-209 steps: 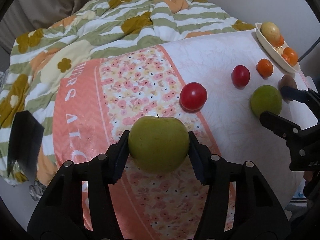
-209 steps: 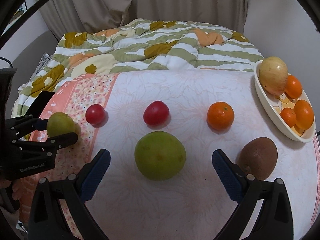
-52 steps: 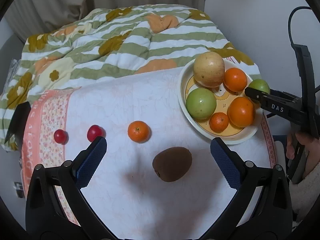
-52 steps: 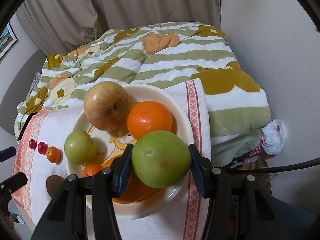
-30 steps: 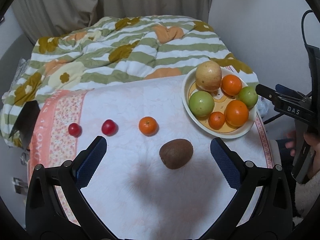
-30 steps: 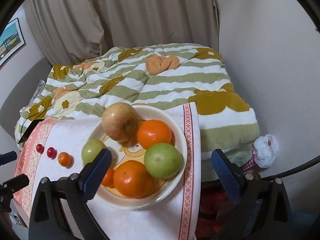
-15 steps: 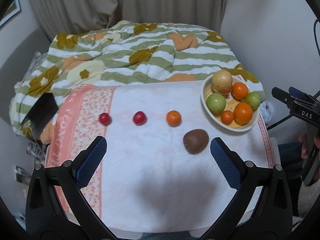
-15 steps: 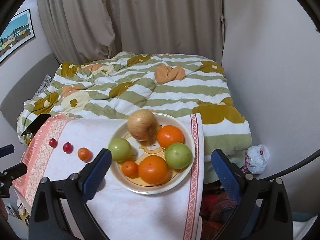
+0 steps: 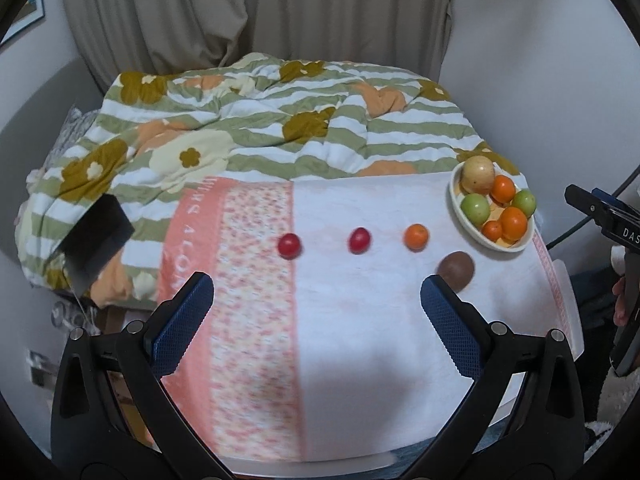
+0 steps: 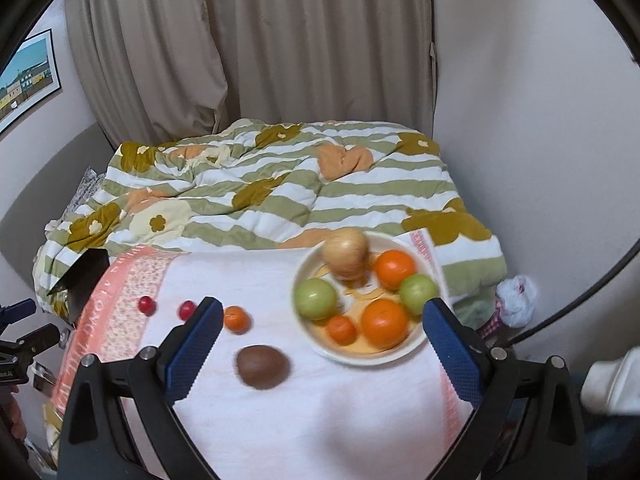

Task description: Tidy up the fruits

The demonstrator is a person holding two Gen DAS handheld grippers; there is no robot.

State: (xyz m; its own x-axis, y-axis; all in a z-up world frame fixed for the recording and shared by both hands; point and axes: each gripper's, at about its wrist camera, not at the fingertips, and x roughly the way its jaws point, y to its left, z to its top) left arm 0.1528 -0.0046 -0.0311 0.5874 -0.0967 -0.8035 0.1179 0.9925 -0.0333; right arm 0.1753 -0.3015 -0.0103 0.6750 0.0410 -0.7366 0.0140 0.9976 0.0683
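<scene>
A cream bowl (image 10: 316, 344) (image 9: 454, 196) at the table's far right holds a yellow apple (image 10: 346, 254), two green apples (image 10: 315, 298) (image 10: 417, 291) and three oranges. On the cloth lie a brown kiwi (image 10: 262, 366) (image 9: 456, 266), a small orange (image 10: 237, 319) (image 9: 416, 237) and two red fruits (image 9: 359, 240) (image 9: 289, 245). My left gripper (image 9: 316, 320) hangs open above the table's front, empty. My right gripper (image 10: 316, 352) is open and empty too, raised in front of the bowl. Its tip (image 9: 588, 206) shows at the right edge of the left wrist view.
A white and pink floral cloth (image 9: 360, 340) covers the table. Behind it lies a bed with a green striped flowered quilt (image 9: 260, 120), then curtains. A dark flat object (image 9: 94, 236) rests at the table's left corner. A wall stands close on the right, a white bag (image 10: 516, 294) on the floor.
Both grippers have pulled back and up from the table, so the fruit looks smaller. The right gripper let go of the green apple, which now sits in the bowl.
</scene>
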